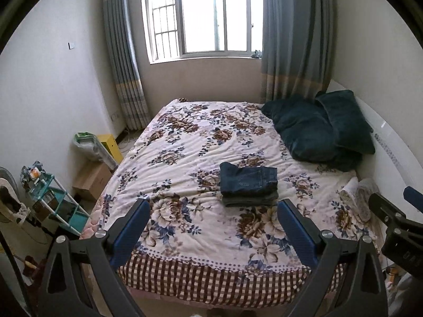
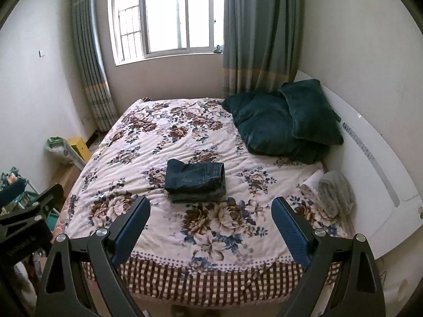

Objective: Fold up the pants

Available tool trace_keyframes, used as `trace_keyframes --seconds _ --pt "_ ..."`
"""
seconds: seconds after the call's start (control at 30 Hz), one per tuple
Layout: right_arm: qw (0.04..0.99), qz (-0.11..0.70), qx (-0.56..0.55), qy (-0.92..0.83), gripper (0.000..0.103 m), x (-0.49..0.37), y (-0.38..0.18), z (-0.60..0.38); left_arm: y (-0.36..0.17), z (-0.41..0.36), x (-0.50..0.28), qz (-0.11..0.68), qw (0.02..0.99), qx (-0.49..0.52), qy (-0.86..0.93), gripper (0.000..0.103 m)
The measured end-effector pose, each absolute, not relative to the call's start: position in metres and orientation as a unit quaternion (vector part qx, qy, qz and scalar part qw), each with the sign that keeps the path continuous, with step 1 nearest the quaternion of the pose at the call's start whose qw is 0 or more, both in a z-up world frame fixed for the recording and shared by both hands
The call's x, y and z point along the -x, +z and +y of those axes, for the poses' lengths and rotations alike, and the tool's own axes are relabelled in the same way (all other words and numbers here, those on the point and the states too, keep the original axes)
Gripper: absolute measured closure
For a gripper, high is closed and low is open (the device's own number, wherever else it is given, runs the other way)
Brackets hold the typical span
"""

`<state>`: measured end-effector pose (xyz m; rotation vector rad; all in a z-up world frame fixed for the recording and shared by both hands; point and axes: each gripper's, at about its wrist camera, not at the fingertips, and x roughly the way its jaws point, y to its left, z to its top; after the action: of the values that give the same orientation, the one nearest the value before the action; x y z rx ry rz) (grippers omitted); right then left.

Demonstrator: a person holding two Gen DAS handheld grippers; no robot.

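A pair of dark blue denim pants point(image 1: 248, 186) lies folded into a compact stack in the middle of the floral bedspread point(image 1: 190, 158); the right wrist view shows the same pants point(image 2: 195, 182) on the bedspread point(image 2: 158, 145). My left gripper point(image 1: 212, 203) is open, held back above the foot of the bed, nothing between its blue pads. My right gripper point(image 2: 210, 200) is open too, also short of the pants and holding nothing. Each gripper shows at the edge of the other's view.
Two dark green pillows point(image 1: 317, 129) lean against the white headboard point(image 2: 370, 153) on the right. Rolled grey and white cloths point(image 2: 331, 192) lie by the headboard. A teal shelf rack point(image 1: 53, 200), a cardboard box point(image 1: 92, 179) and a yellow box point(image 1: 112, 145) stand left of the bed.
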<state>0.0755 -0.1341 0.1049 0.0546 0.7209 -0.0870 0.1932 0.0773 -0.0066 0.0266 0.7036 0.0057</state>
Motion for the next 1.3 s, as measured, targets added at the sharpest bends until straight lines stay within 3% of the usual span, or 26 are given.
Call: trace_keyframes --seconds 0.3,0.83,1.3 --pt "0.939 0.339 -0.033 -0.05 0.005 -0.104 0.106 -0.138 -0.016 0.075 -0.223 0.342 0.94 -0.001 -0.014 0.0" --pt "0.923 0.376 -0.024 -0.084 0.005 -0.212 0.049 -0.149 -0.055 0.064 -0.291 0.376 0.926 -0.027 0.014 0.0" --pt "0.916 0.392 -0.026 -0.081 0.004 -0.236 0.026 -0.148 -0.062 0.063 -0.305 0.382 0.923 -0.026 0.016 0.0"
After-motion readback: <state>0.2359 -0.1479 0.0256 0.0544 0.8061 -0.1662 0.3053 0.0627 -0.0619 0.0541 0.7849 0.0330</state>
